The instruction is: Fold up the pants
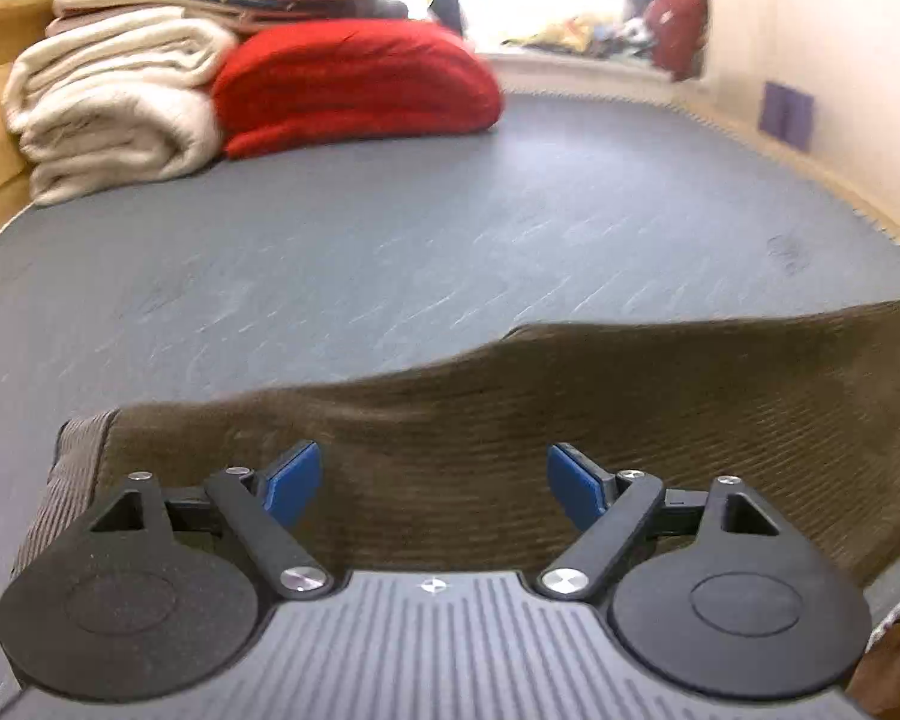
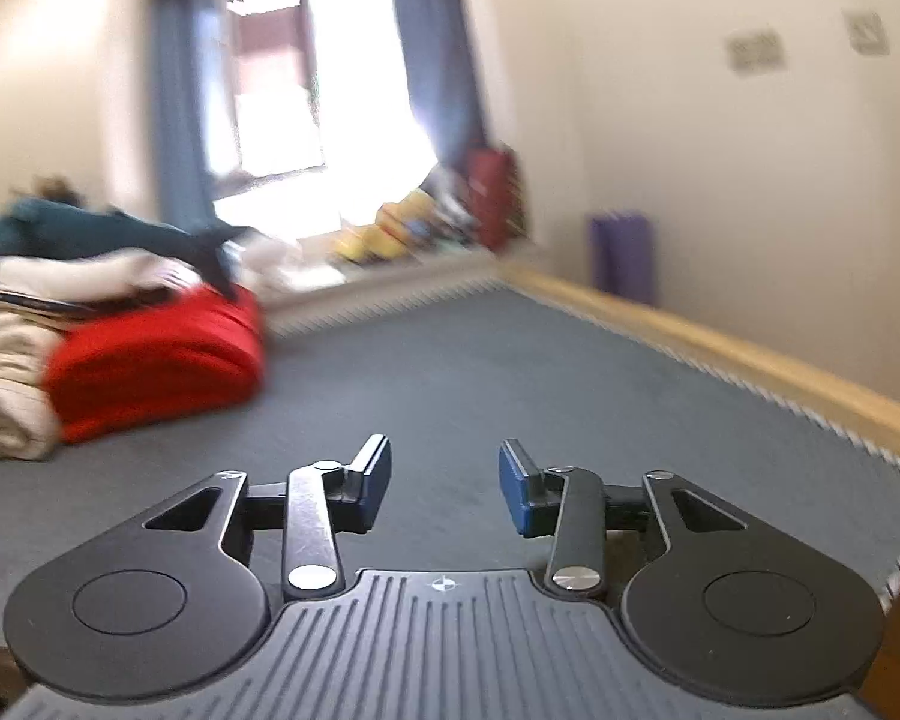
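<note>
Brown corduroy pants lie across the near part of the grey mattress in the left wrist view, stretching from the lower left to the right edge. My left gripper hovers just over them, open wide, its blue pads clear of the cloth. In the right wrist view the pants do not show. My right gripper is raised above the grey mattress and points nearly level across it, open with nothing between its pads.
A stack of folded cream blankets and a red one sits at the far left of the mattress, with more textiles on top. A wooden frame edge runs along the right, beside a wall. A bright window sill holds clutter.
</note>
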`<state>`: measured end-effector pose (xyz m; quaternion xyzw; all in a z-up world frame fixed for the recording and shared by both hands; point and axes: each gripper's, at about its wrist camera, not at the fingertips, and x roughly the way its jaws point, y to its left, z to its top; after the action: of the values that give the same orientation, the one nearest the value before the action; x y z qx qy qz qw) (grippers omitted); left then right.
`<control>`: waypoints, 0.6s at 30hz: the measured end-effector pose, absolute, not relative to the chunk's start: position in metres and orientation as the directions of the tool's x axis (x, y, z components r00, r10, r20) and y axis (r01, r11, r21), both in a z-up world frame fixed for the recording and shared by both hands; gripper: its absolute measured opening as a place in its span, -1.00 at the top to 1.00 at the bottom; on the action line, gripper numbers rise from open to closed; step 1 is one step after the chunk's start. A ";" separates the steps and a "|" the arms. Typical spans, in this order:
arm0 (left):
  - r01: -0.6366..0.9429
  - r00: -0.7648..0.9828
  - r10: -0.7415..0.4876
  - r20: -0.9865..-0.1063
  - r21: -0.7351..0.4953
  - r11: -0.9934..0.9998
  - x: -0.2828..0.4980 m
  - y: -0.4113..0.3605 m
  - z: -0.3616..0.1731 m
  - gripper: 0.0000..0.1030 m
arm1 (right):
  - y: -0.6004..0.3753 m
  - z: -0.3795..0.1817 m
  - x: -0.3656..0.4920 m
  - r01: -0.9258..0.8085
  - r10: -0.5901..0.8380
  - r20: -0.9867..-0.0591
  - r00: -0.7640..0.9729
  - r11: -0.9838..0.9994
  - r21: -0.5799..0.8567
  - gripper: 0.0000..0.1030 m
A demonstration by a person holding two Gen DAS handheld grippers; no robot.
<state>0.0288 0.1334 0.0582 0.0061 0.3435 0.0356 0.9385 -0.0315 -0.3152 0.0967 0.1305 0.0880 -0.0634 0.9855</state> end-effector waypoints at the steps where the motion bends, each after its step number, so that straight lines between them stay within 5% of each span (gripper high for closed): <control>1: -0.079 0.768 0.077 -0.635 0.025 0.997 0.027 0.140 0.060 -0.69 | -0.311 0.104 -0.039 0.116 -0.078 -0.163 0.984 0.965 0.237 0.08; 7: -0.291 0.856 0.271 -0.441 0.023 0.957 0.010 0.236 0.112 -0.86 | -0.309 0.138 -0.077 0.027 -0.019 -0.041 0.999 0.978 0.206 -0.02; 12: -0.343 0.846 0.420 -0.328 0.268 0.900 0.007 0.329 0.098 -0.86 | -0.329 0.138 -0.094 0.030 -0.030 -0.004 1.000 0.952 0.306 -0.08; 18: -0.404 0.740 0.622 -0.258 0.569 0.716 -0.006 0.426 0.022 -0.86 | -0.344 0.137 -0.089 0.108 -0.101 -0.037 0.994 0.932 0.346 -0.08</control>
<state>-0.0059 0.4257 0.0217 0.2463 0.2212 0.2850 0.8995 -0.0894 -0.3439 0.1367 0.1767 0.0094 -0.0530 0.9828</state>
